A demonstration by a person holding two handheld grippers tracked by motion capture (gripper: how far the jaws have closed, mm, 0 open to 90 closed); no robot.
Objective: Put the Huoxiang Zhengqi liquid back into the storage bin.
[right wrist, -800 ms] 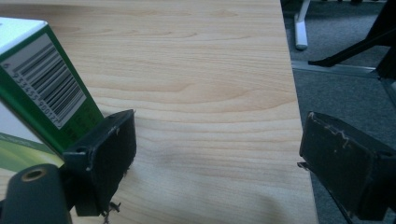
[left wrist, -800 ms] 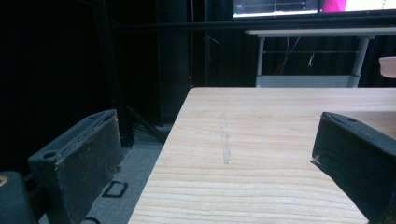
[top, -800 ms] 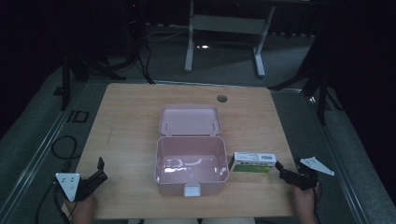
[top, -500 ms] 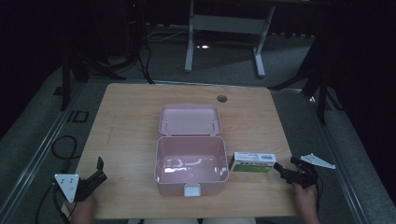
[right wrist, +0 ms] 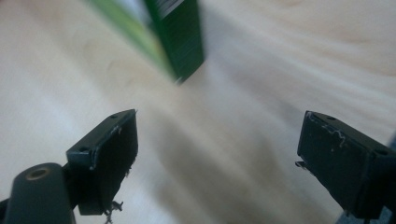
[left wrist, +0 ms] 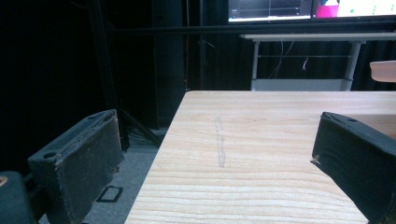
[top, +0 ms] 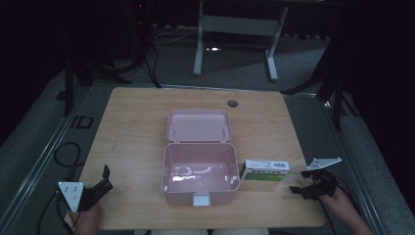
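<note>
An open pink lunch box (top: 200,176) stands in the middle of the wooden table (top: 137,132), its lid (top: 198,126) laid back flat. A small green and white carton (top: 265,170) lies just right of the box. My right gripper (top: 299,183) is open, low over the table a short way right of the carton; the carton's green end (right wrist: 177,37) is blurred ahead of its jaws. My left gripper (top: 104,179) is open at the front left corner, with bare wood (left wrist: 261,154) between its jaws.
A round cable hole (top: 232,104) sits near the table's far edge. Beyond the table stand a white desk frame (top: 235,34) and black stands. Cables (top: 63,156) lie on the grey floor at the left. Monitors (left wrist: 308,9) glow in the background.
My right gripper has turned and edged left toward the carton. The left gripper has stayed in place.
</note>
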